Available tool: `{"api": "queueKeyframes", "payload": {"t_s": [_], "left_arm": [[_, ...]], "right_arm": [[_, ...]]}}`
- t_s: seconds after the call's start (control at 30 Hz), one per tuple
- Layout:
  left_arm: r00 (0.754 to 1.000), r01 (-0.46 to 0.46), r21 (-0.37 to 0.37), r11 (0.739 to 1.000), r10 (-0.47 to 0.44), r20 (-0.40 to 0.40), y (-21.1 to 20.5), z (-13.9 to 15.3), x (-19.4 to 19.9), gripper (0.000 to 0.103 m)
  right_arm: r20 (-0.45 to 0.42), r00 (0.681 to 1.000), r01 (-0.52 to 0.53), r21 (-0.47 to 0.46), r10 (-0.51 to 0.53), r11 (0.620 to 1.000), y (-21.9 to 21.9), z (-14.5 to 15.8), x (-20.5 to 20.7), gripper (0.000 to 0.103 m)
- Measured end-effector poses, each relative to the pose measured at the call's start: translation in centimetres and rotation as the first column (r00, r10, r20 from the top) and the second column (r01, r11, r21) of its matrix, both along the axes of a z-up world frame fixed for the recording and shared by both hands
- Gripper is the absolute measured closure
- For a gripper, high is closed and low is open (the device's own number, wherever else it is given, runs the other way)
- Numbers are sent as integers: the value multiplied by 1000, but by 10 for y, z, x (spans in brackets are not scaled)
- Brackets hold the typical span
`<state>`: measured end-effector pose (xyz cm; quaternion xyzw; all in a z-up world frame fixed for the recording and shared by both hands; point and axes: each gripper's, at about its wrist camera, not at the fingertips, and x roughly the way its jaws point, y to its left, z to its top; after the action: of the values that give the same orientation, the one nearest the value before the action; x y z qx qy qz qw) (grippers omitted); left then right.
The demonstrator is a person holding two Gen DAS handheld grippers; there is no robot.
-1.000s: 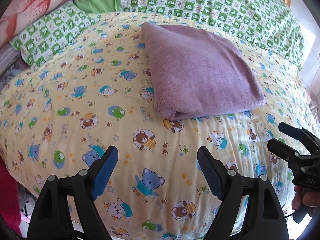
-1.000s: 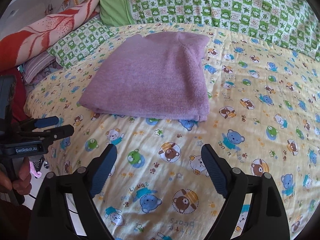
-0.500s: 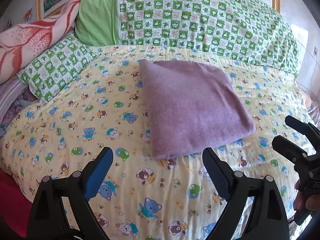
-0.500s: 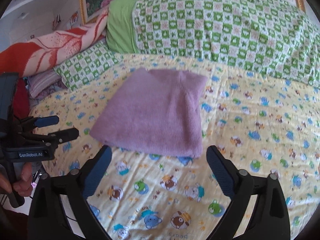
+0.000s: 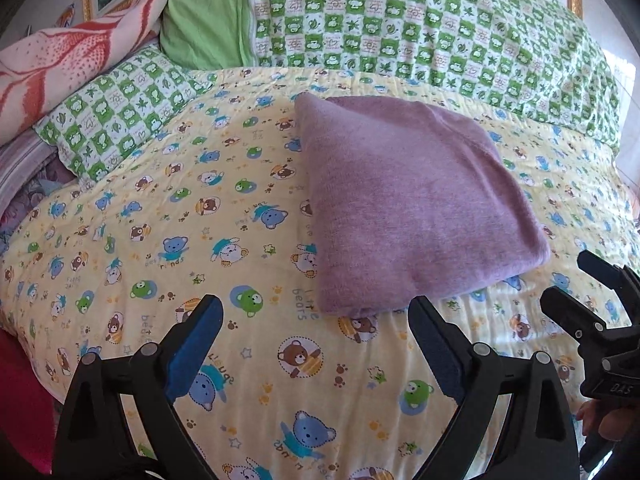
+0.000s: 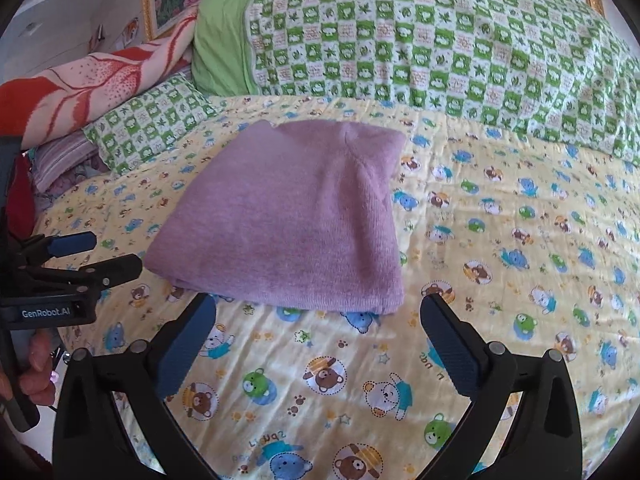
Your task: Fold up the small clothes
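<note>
A purple knitted garment (image 5: 404,208) lies folded into a flat rectangle on the yellow bear-print bed cover (image 5: 160,240); it also shows in the right wrist view (image 6: 296,216). My left gripper (image 5: 316,312) is open and empty, above the cover just short of the garment's near edge. My right gripper (image 6: 316,308) is open and empty, also just short of the near edge. Each gripper shows at the side of the other's view: the right one (image 5: 576,288) and the left one (image 6: 108,252).
A green checked blanket (image 5: 400,28) and a plain green pillow (image 5: 204,20) lie along the back. A small checked pillow (image 5: 120,112) and a red-and-pink patterned blanket (image 5: 68,64) are at the left. The bed's edge drops off at the left.
Both grippers have pulled back and up from the folded garment, staying open. The garment has not moved.
</note>
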<state>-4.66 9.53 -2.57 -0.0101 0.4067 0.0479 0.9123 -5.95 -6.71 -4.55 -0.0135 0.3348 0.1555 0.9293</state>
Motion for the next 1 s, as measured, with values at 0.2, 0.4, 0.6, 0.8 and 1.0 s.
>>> {"api": "queueKeyframes", "payload": {"t_s": [0.2, 0.4, 0.6, 0.8, 1.0], "left_arm": [[999, -32, -13, 999, 32, -16, 7, -9, 9, 8], [999, -34, -8, 999, 34, -21, 5, -12, 14, 8], [999, -31, -3, 1000, 31, -12, 1, -9, 18, 7], [1000, -24, -3, 1000, 24, -2, -1, -4, 20, 7], [1000, -25, -5, 1000, 25, 4, -2, -1, 18, 6]], "right_arm": [[-27, 1000, 8, 0, -8, 1000, 1, -14, 12, 1], [-26, 1000, -7, -23, 6, 1000, 9, -17, 18, 1], [-25, 1000, -3, -26, 2, 1000, 11, -18, 25, 1], [-27, 1000, -10, -28, 9, 1000, 9, -18, 27, 1], [-25, 1000, -8, -25, 8, 1000, 8, -18, 31, 1]]}}
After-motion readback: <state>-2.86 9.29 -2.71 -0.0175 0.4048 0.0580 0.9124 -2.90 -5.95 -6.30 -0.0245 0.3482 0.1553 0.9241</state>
